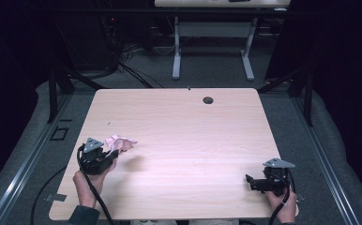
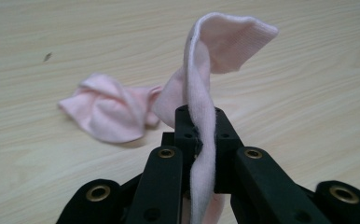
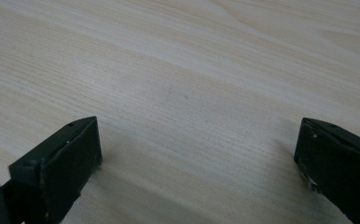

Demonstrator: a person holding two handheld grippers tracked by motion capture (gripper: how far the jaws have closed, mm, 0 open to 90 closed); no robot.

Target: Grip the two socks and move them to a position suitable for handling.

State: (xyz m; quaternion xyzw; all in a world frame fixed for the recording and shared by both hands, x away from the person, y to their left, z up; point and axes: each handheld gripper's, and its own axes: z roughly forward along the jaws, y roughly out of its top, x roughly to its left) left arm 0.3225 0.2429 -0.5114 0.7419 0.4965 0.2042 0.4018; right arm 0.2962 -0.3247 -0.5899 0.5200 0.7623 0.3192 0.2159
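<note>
In the high view, a pale wooden tabletop (image 1: 179, 136) is seen, with a small round hole (image 1: 208, 100) near its far edge. Near the left edge, toward the near-left corner, the left gripper (image 1: 115, 152) is held in a hand, and a pink sock (image 1: 120, 143) is bunched at its tip. Near the near-right corner, the right gripper (image 1: 250, 182) is held low over the wood, well apart from the sock.

In the left gripper view, the left gripper (image 2: 201, 133) is seen with its jaws clamped on a fold of the pink sock (image 2: 201, 93); one end is lifted above the jaws, while the other lies crumpled on the wood.

In the right gripper view, the right gripper (image 3: 197, 154) is shown with its jaws spread wide over bare wood, nothing held between them.
</note>
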